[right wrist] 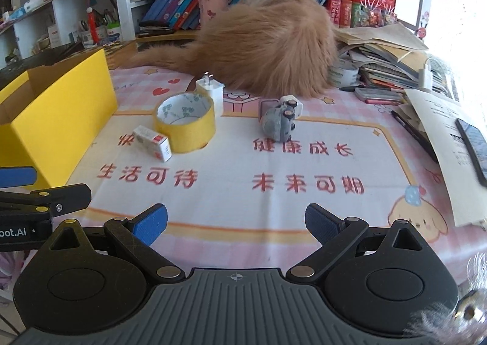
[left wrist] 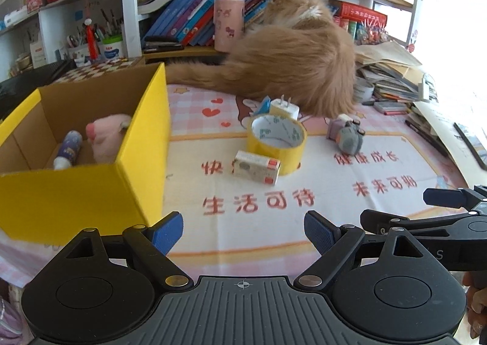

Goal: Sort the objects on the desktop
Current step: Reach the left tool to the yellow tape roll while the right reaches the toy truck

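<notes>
A yellow cardboard box (left wrist: pixel 143 132) (right wrist: pixel 61 113) stands at the left of the desk mat; a pink plush toy (left wrist: pixel 106 135) and a purple tube (left wrist: pixel 68 148) lie inside. On the mat sit a yellow tape roll (left wrist: pixel 275 144) (right wrist: pixel 184 121), a small white carton (left wrist: pixel 257 167) (right wrist: pixel 152 142), a white charger plug (left wrist: pixel 284 107) (right wrist: pixel 211 91) and a grey toy car (left wrist: pixel 350 136) (right wrist: pixel 278 123). My left gripper (left wrist: pixel 243 234) is open and empty near the mat's front edge. My right gripper (right wrist: pixel 236 221) is open and empty beside it.
A fluffy orange cat (left wrist: pixel 292 65) (right wrist: pixel 268 43) lies at the back of the mat. A pink cup (left wrist: pixel 228 24) and bookshelves stand behind it. Stacked books and papers (right wrist: pixel 389 65), pens and a phone (right wrist: pixel 473 150) crowd the right side.
</notes>
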A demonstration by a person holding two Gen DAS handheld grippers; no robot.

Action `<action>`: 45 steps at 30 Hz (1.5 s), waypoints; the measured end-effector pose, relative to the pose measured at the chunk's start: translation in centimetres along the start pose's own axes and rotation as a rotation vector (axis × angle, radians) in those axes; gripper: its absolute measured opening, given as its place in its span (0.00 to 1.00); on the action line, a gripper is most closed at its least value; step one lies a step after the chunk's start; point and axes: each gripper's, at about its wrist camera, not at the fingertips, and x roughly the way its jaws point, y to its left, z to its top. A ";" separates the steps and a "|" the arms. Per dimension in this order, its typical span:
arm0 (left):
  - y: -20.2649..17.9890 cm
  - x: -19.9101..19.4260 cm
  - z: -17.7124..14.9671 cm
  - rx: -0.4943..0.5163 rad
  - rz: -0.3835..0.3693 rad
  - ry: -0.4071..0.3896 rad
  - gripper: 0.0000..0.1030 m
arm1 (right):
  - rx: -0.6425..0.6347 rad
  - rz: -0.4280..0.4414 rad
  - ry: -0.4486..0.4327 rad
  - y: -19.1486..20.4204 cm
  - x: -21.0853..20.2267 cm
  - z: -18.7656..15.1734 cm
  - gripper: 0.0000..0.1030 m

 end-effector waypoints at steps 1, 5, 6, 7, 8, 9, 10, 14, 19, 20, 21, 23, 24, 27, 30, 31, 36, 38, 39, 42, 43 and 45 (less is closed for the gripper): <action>-0.3 0.3 0.3 0.000 0.006 -0.001 0.87 | 0.001 0.004 0.001 -0.4 0.3 0.3 0.94; -1.2 1.4 1.2 -0.007 0.030 0.006 0.87 | 0.012 0.026 0.006 -1.9 1.7 1.7 0.94; -1.4 1.6 1.4 -0.007 0.037 0.005 0.87 | 0.013 0.032 0.005 -2.2 2.1 2.1 0.94; -1.5 1.8 1.6 -0.007 0.045 0.004 0.87 | 0.012 0.039 0.004 -2.6 2.4 2.4 0.94; -1.7 2.0 1.9 -0.008 0.055 0.002 0.87 | 0.010 0.045 0.003 -2.9 2.8 2.8 0.94; -1.8 2.1 2.1 -0.011 0.065 0.000 0.87 | 0.007 0.053 0.001 -3.1 3.2 3.1 0.94; -1.9 2.3 2.4 -0.016 0.074 -0.003 0.87 | 0.001 0.062 -0.001 -3.3 3.6 3.5 0.94; -2.3 3.0 3.4 -0.038 0.112 -0.017 0.87 | -0.026 0.096 -0.011 -3.9 4.8 4.7 0.94; -3.0 3.5 4.3 -0.045 0.143 -0.024 0.87 | -0.051 0.133 -0.019 -4.6 6.3 6.3 0.94; -3.2 3.7 4.4 -0.046 0.148 -0.024 0.87 | -0.053 0.139 -0.018 -4.8 6.6 6.5 0.94; -3.4 3.8 4.5 -0.046 0.153 -0.021 0.87 | -0.055 0.145 -0.015 -4.9 6.9 6.7 0.94; -3.6 4.2 4.6 -0.047 0.161 -0.011 0.87 | -0.057 0.157 -0.007 -5.2 7.5 7.0 0.94; -3.7 4.3 4.6 -0.047 0.164 -0.006 0.87 | -0.058 0.163 -0.003 -5.3 7.7 7.1 0.94; -4.0 4.9 4.8 -0.039 0.174 0.012 0.87 | -0.060 0.176 0.010 -5.5 8.6 7.3 0.94; -4.2 5.3 5.0 -0.035 0.183 0.023 0.87 | -0.061 0.182 0.025 -5.7 9.5 7.5 0.94; -4.2 5.4 5.0 -0.035 0.187 0.027 0.87 | -0.061 0.181 0.028 -5.8 9.8 7.6 0.94; -4.2 5.9 4.9 -0.034 0.203 0.048 0.87 | -0.055 0.168 0.028 -6.5 11.4 8.2 0.94; -4.3 6.1 4.9 -0.030 0.207 0.058 0.87 | -0.049 0.158 0.031 -6.9 12.3 8.6 0.94; -4.3 6.3 4.9 -0.028 0.208 0.064 0.87 | -0.048 0.154 0.041 -7.0 12.8 8.8 0.92; -4.4 6.5 5.1 -0.025 0.202 0.078 0.87 | -0.044 0.159 0.057 -7.2 14.1 9.2 0.91; -4.4 6.6 5.1 -0.024 0.201 0.081 0.87 | -0.047 0.161 0.053 -7.2 14.3 9.3 0.91; -4.4 6.8 5.3 -0.019 0.200 0.085 0.87 | -0.057 0.162 0.050 -7.3 14.8 9.5 0.86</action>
